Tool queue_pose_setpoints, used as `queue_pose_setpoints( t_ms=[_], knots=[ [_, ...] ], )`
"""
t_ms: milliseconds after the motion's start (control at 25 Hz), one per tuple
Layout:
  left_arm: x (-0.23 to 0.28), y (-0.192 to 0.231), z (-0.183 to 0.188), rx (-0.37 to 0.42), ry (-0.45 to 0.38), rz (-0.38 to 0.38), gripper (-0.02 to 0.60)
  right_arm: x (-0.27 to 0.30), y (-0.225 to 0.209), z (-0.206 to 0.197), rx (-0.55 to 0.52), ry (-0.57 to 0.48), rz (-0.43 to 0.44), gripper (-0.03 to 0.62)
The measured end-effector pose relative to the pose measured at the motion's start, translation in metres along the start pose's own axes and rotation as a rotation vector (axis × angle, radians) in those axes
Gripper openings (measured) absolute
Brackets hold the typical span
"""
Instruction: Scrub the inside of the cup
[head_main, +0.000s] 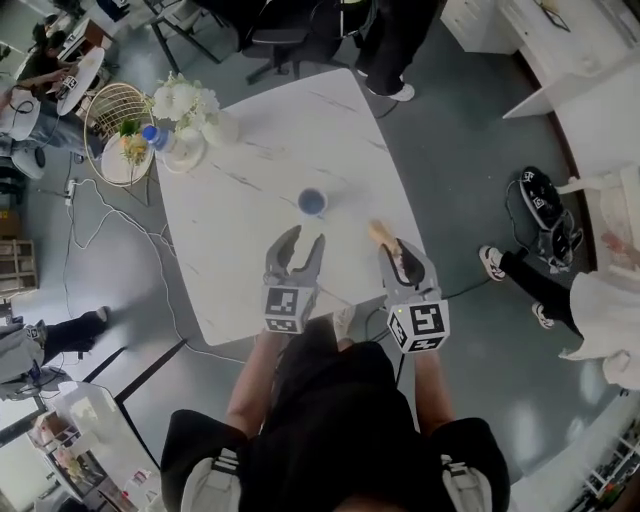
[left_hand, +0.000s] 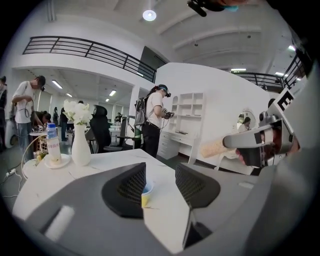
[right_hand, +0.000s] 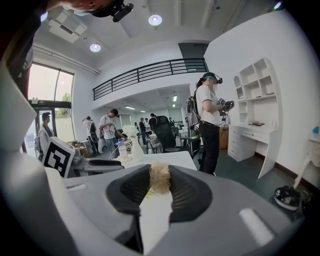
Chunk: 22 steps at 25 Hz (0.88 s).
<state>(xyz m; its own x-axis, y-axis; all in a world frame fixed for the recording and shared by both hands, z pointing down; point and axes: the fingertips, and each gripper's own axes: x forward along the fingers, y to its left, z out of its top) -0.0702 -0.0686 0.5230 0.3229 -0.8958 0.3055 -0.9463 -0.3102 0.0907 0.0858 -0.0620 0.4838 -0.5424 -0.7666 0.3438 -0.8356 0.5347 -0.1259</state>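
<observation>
While cup (head_main: 312, 202) stands alone at middle of table (head_main: 240, 220), vase of flowers (head_main: 205, 118) and bottle (head_main: 152, 134) crowd far left corner, well apart from it. Jaws of left gripper (head_main: 307, 240) part-spread, nothing pinched, just short of cup. Jaws of right gripper (head_main: 398, 255) clamp tan scrubber (head_main: 379, 234) near table's right edge. Open tabletop all round cup.

Table (head_main: 240, 190): cup (head_main: 312, 202) near centre; vase (head_main: 222, 128) and bottle (head_main: 151, 134) at far left corner; left gripper (head_main: 305, 238) before cup; right gripper (head_main: 397, 250), scrubber (head_main: 379, 234) between jaws, to its right.
</observation>
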Motion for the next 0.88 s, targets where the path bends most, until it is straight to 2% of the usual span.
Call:
queue_pose_setpoints(
  t_ms=[440,880],
  knots=[
    [-0.06,-0.019,0.032,0.029,-0.078,0.056,0.142,-0.038,0.027,0.022,-0.046,-0.075,0.056,0.107],
    [-0.1,-0.03,0.047,0.053,-0.131,0.067,0.035,-0.063,0.047,0.026,-0.076,-0.118,0.069,0.107]
  ],
)
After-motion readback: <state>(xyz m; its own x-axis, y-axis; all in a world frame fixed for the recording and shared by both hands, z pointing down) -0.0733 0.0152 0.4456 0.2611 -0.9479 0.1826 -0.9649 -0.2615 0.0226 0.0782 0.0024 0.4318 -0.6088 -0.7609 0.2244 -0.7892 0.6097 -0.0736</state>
